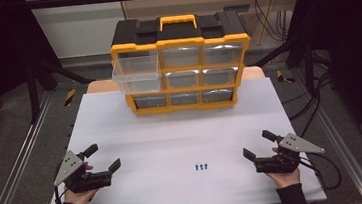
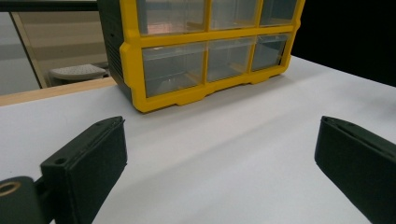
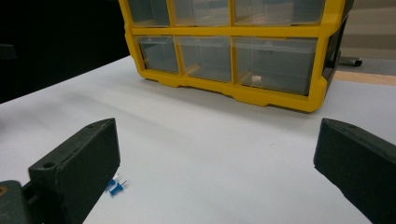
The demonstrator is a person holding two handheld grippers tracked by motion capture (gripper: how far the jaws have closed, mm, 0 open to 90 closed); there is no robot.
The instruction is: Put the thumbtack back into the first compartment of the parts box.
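A yellow and black drawer cabinet (image 1: 181, 64) stands at the far middle of the white table (image 1: 172, 133). Its top-left clear drawer (image 1: 136, 72) is pulled out; the other clear drawers sit in. A few small blue push pins (image 1: 202, 168) lie near the front of the table, closer to the right hand. My left gripper (image 1: 102, 158) rests at the front left, open, nothing between its jaws. My right gripper (image 1: 258, 144) rests at the front right, open and empty. The right gripper view has the blue pins (image 3: 115, 187) beside its left jaw and the cabinet (image 3: 233, 46) ahead; the left gripper view faces the cabinet (image 2: 205, 51).
Dark metal frame rails (image 1: 19, 163) run along both sides of the table. Cables (image 1: 326, 168) trail off the right gripper toward the table's right edge. A wooden board (image 1: 102, 87) lies behind the table at the cabinet's left.
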